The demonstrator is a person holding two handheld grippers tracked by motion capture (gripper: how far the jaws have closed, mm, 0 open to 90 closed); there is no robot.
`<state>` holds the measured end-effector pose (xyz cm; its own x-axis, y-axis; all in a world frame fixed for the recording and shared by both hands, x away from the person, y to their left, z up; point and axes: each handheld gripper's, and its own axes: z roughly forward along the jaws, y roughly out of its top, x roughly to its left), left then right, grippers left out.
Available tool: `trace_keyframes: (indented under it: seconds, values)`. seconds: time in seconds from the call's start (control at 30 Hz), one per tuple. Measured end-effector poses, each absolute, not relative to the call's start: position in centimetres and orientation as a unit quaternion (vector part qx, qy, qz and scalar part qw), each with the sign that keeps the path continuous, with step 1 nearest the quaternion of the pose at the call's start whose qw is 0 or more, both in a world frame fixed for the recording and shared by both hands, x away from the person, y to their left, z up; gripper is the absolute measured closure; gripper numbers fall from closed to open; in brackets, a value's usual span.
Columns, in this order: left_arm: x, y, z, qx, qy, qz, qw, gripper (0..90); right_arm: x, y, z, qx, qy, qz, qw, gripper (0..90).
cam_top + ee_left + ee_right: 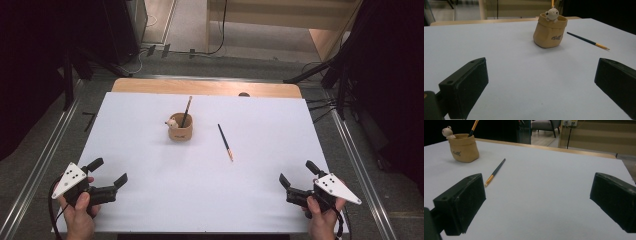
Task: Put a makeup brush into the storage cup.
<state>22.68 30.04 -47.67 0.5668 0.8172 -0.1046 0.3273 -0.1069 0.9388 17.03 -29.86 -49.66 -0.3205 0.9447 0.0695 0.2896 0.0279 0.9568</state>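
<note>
A tan pen holder (180,129) with a small bear figure (171,122) on its rim stands upright near the middle of the white table (150,170). One brush (186,111) leans inside it. A second dark brush (225,142) with a gold ferrule lies flat to its right. My left gripper (107,171) hovers open at the near left corner, facing the holder (550,32). At the near right, my right gripper (297,174) is open too, with the loose brush (495,172) ahead of its left jaw. Nothing sits between either pair of jaws.
The white sheet covers a wooden tabletop whose bare far edge (205,87) shows. Metal rails (45,145) run along both sides on the floor, and dark stands and cables (320,75) sit beyond the far corners.
</note>
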Motion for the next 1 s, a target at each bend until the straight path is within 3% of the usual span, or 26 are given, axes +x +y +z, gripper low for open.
trace_keyframes:
  seconds: [0.33, 1.0]
  values:
    - [22.6, 29.5, -47.6, 0.709, 0.399, 0.23, 0.534, 0.0, 17.3, -29.1, -48.5, 0.483, 0.641, 0.502, 0.322, 0.3]
    - [22.8, 28.8, -47.8, 0.717, 0.386, 0.23, 0.533, 0.0, 22.5, -25.3, -45.0, 0.472, 0.675, 0.474, 0.31, 4.5]
